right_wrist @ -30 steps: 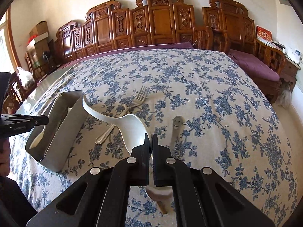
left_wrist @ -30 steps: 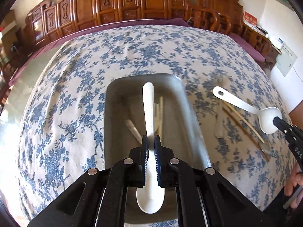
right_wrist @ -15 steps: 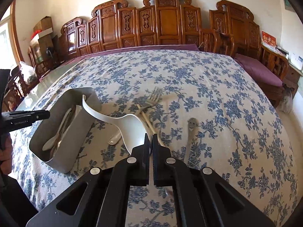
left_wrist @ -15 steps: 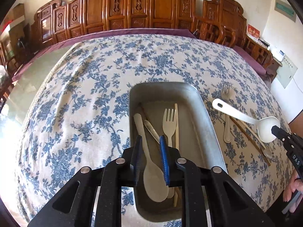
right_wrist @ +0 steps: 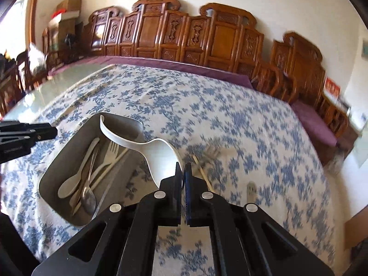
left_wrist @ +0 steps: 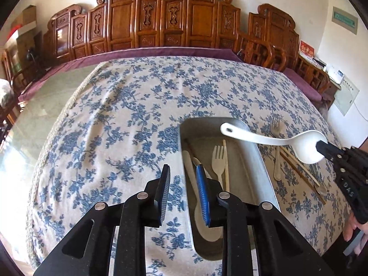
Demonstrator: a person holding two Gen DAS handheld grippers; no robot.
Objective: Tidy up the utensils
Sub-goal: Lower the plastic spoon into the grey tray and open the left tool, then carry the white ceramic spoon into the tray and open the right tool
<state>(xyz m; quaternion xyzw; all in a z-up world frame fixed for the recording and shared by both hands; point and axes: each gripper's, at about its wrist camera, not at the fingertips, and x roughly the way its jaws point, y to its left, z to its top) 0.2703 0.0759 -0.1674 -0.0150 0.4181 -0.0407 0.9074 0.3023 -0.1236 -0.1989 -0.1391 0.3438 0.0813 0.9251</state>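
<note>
A grey metal tray (left_wrist: 260, 165) (right_wrist: 69, 145) on the floral cloth holds a cream spoon (right_wrist: 76, 177), a metal spoon (right_wrist: 88, 195), a cream fork (left_wrist: 218, 158) and a chopstick. My right gripper (right_wrist: 183, 168) (left_wrist: 322, 146) is shut on the bowl rim of a large white ladle spoon (right_wrist: 158, 151) (left_wrist: 276, 140), held in the air with its handle over the tray's far end. My left gripper (left_wrist: 182, 179) is open and empty, above the tray's left rim; it also shows at the left edge of the right wrist view (right_wrist: 46, 131).
On the cloth right of the tray lie a metal fork (left_wrist: 276, 126) (right_wrist: 211, 153), chopsticks (left_wrist: 301, 168) and a small metal spoon (right_wrist: 251, 189). Carved wooden chairs (left_wrist: 161, 23) line the table's far side. A bare glass strip (left_wrist: 41, 105) runs along the left.
My left gripper let go of the cream spoon in the tray, opened wide and drew left. My right gripper carried the white ladle spoon left over the tray.
</note>
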